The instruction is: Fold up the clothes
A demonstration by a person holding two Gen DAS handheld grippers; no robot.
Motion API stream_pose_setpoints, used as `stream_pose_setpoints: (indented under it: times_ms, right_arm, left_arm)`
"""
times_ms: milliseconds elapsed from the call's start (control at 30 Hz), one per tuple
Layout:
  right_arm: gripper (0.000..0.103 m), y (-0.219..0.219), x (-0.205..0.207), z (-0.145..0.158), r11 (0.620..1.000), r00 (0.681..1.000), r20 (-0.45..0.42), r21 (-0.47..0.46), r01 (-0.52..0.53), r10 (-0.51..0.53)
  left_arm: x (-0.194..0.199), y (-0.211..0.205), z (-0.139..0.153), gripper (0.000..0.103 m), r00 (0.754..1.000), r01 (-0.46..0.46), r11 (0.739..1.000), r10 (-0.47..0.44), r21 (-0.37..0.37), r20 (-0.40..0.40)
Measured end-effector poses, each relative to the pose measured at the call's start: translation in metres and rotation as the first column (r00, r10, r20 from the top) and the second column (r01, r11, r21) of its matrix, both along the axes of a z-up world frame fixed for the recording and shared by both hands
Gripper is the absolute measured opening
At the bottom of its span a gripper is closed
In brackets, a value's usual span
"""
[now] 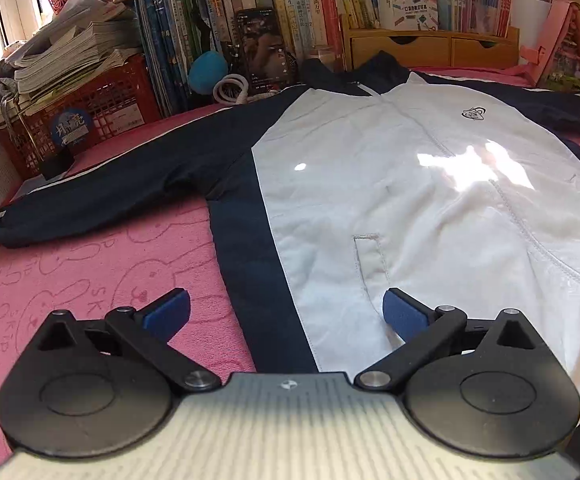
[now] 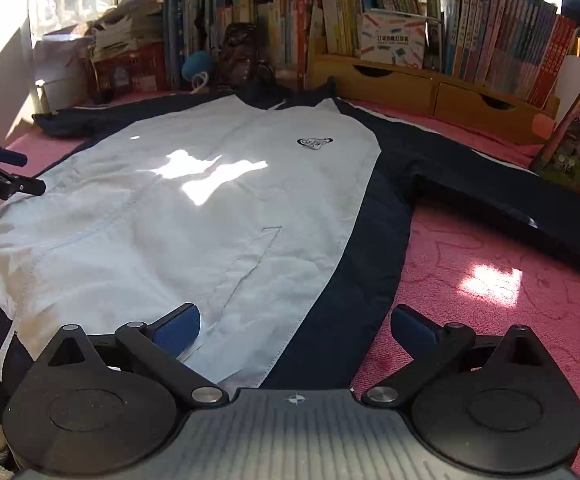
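A white and navy jacket (image 1: 369, 184) lies flat, front up, on a pink towel (image 1: 70, 272), sleeves spread to both sides. My left gripper (image 1: 286, 312) is open and empty, hovering over the jacket's left hem where the navy side panel meets the white. My right gripper (image 2: 295, 328) is open and empty over the right hem, with the jacket (image 2: 210, 200) ahead of it. The left gripper (image 2: 6, 176) also shows at the left edge of the right wrist view. The left sleeve (image 1: 102, 192) and right sleeve (image 2: 509, 192) lie stretched out.
Rows of books (image 1: 290, 12) and wooden drawers (image 1: 429, 46) stand behind the jacket. A red crate (image 1: 86, 108) with stacked papers sits at the back left. A pink box (image 1: 561, 48) stands at the back right. Pink towel (image 2: 489, 300) lies bare to the right.
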State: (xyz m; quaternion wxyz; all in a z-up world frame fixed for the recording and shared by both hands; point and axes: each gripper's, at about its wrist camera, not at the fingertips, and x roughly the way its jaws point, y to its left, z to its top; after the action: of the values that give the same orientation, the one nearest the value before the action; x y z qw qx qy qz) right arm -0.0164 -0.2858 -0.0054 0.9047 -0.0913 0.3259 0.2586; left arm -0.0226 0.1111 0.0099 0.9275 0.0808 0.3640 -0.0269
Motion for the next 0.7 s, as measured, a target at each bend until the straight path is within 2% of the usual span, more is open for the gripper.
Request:
stream_pose_setpoints:
  times_ms: [100,167,233,333,367,467,567,700]
  right_arm:
    - [0.103,0.023,-0.025,0.01,0.993,0.991,0.074,0.026,-0.113,0.111]
    - [0.103,0.045,-0.04,0.015,0.973,0.966,0.124,0.018,-0.229,0.225]
    - [0.103,0.071,-0.051,0.011,0.937,0.925,0.152,-0.047,-0.346,0.349]
    - [0.103,0.099,-0.057,-0.006,0.894,0.884,0.143,-0.118,-0.431,0.445]
    - [0.103,0.106,-0.057,-0.012,0.885,0.878,0.127,-0.128,-0.448,0.462]
    - [0.103,0.107,-0.054,-0.022,0.882,0.875,0.11,-0.084,-0.464,0.471]
    - [0.103,0.095,-0.049,-0.025,0.89,0.886,0.081,-0.049,-0.454,0.456]
    - [0.103,0.068,-0.056,-0.031,0.903,0.899,0.09,-0.095,-0.42,0.428]
  left_arm:
    - [-0.015,-0.03,0.011,0.103,0.993,0.115,0.993,-0.113,-0.034,0.045]
    - [-0.02,-0.052,0.014,0.103,0.977,0.205,0.978,-0.202,-0.044,0.066]
    - [-0.024,-0.074,0.009,0.103,0.95,0.31,0.95,-0.308,-0.04,0.042]
    - [-0.024,-0.095,-0.004,0.103,0.905,0.423,0.903,-0.425,-0.07,-0.024]
    - [-0.024,-0.1,-0.01,0.103,0.895,0.441,0.895,-0.444,-0.07,-0.038]
    - [-0.022,-0.105,-0.027,0.103,0.895,0.437,0.899,-0.437,-0.023,-0.085]
    - [-0.025,-0.088,-0.034,0.103,0.899,0.42,0.902,-0.429,-0.101,-0.093]
    - [-0.042,-0.064,-0.034,0.103,0.907,0.407,0.908,-0.415,-0.104,-0.075]
